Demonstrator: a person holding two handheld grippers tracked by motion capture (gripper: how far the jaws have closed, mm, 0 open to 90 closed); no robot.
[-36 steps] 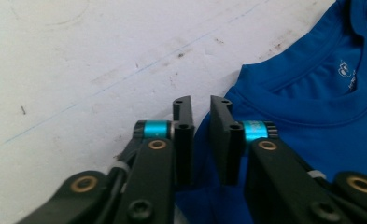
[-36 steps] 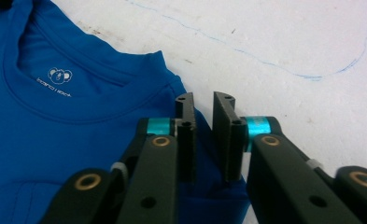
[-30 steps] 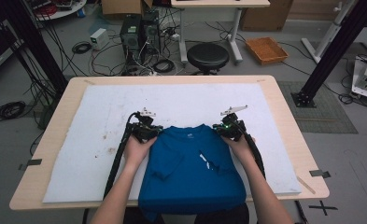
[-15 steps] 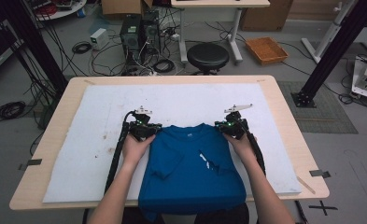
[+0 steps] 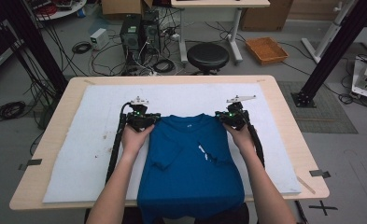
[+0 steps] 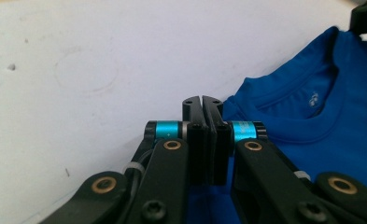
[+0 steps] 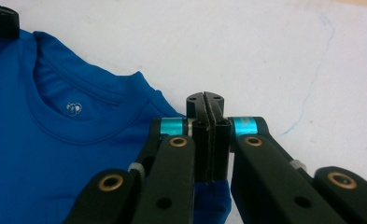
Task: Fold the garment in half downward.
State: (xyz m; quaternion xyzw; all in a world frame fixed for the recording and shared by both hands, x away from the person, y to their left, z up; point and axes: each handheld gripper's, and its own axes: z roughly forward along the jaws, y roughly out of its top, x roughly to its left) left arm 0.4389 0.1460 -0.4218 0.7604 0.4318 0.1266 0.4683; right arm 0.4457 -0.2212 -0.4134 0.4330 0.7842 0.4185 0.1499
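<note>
**At the shoulders of the blue T-shirt: both grippers clamped, shirt drawn up the mat**

Centre of the high view: blue T-shirt (image 5: 190,163) lies on the white mat (image 5: 78,154), collar toward the top of the frame, hem hanging over the near table edge at the bottom. Both sleeves look folded inward onto the body; a white mark sits near mid-chest.

Left gripper (image 5: 143,120) is at the shirt's upper-left corner, right gripper (image 5: 232,117) at the upper-right. In the left gripper view the jaws of the left gripper (image 6: 202,105) stand pressed together with blue cloth below and right of them, so it reads as pinching the shoulder fabric. Same in the right gripper view: right gripper (image 7: 204,103) has jaws closed, with a strip of blue cloth showing between them at the bottom. Collar (image 7: 74,116) lies left of the jaws there, with its small white logo.

Change over the last second: small. Both grippers have crept toward the top of the frame and slightly outward, and the shoulder line went with them. Grip unchanged, jaws stayed closed throughout.

My read: the shirt is being pulled flat and squared on the mat ahead of a fold. The top edge looks taut between the two grippers. The hem is still off the table, so more draw-up toward the top of the frame or a lift is likely needed. Risk: uneven pull skews the folded sleeves.
</note>
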